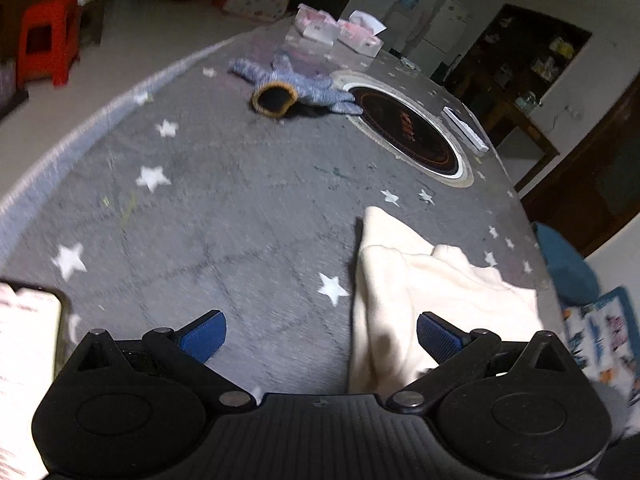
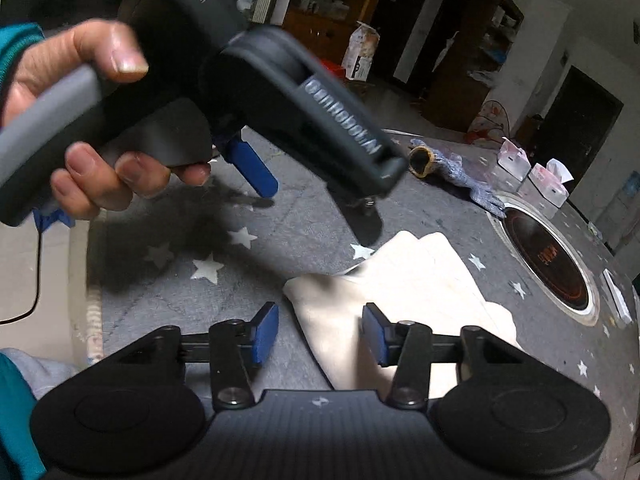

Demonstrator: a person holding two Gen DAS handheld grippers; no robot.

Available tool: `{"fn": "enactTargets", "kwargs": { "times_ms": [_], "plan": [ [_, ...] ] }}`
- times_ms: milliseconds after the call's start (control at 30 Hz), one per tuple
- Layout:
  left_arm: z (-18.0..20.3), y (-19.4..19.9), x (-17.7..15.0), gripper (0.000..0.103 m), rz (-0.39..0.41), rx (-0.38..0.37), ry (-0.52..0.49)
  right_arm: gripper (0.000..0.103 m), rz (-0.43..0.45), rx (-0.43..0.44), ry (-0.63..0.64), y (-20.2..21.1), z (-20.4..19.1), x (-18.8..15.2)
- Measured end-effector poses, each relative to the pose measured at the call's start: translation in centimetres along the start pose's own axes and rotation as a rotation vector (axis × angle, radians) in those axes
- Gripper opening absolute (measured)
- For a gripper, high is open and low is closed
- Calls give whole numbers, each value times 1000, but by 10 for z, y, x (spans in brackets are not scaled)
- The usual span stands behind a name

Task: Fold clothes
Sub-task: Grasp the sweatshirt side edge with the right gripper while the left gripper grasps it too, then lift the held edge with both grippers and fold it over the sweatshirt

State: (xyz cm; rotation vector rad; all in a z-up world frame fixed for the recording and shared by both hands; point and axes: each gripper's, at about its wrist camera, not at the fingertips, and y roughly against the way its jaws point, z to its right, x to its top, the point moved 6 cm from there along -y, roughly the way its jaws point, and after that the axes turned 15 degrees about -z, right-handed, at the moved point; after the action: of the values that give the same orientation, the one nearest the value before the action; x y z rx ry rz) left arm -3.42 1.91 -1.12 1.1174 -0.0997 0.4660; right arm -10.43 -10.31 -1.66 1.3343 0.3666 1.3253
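Observation:
A cream garment [image 1: 432, 280] lies folded on the grey star-patterned tablecloth [image 1: 224, 208], to the right in the left wrist view. My left gripper [image 1: 320, 338] stands open wide above the cloth; its right pad [image 1: 438, 340] hangs over the garment's left edge, and nothing is pinched. In the right wrist view my right gripper [image 2: 320, 334] is partly open over a corner of the cream garment [image 2: 404, 280], which lies between the blue pads without being pressed. A hand [image 2: 80, 128] holds the left gripper's handle there, one blue finger [image 2: 256, 172] showing.
A blue-grey knit glove [image 1: 296, 84] lies near a round black cooktop [image 1: 408, 132] set in the table. Tissue boxes [image 1: 340, 30] stand at the far edge, beside a flat white box [image 1: 466, 128]. A bright white object [image 1: 28, 328] is at the near left, a red stool [image 1: 48, 40] on the floor.

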Motion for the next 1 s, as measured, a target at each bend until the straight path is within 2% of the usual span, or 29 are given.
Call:
{"fn": "enactTargets", "kwargs": {
  "times_ms": [67,267,400,567,667,767,900,967,1000],
  "plan": [
    [2,-2,1,103,-8,-20,9,31,-3,-9,0,-3,1,0],
    [5,-7,3,103,-28,-62,56,17,30,11,-79,4,16,0],
    [5,-10,7,103,-42,-126,128,15,65,42,-148,13,30,-1],
    [9,-17,10,103,-79,-250,245,14,100,65,-225,27,45,-4],
    [18,-25,11,101,-108,-298,276,13,119,68,-255,33,52,-6],
    [27,-33,12,88,-127,-332,288,13,137,76,-285,37,56,-9],
    [33,-46,13,63,-163,-375,322,12,148,85,-294,41,57,-13],
    [33,-51,13,53,-168,-373,334,12,152,90,-295,42,57,-15],
    [33,-53,13,44,-169,-369,339,12,153,93,-295,42,57,-16]
  ]
}}
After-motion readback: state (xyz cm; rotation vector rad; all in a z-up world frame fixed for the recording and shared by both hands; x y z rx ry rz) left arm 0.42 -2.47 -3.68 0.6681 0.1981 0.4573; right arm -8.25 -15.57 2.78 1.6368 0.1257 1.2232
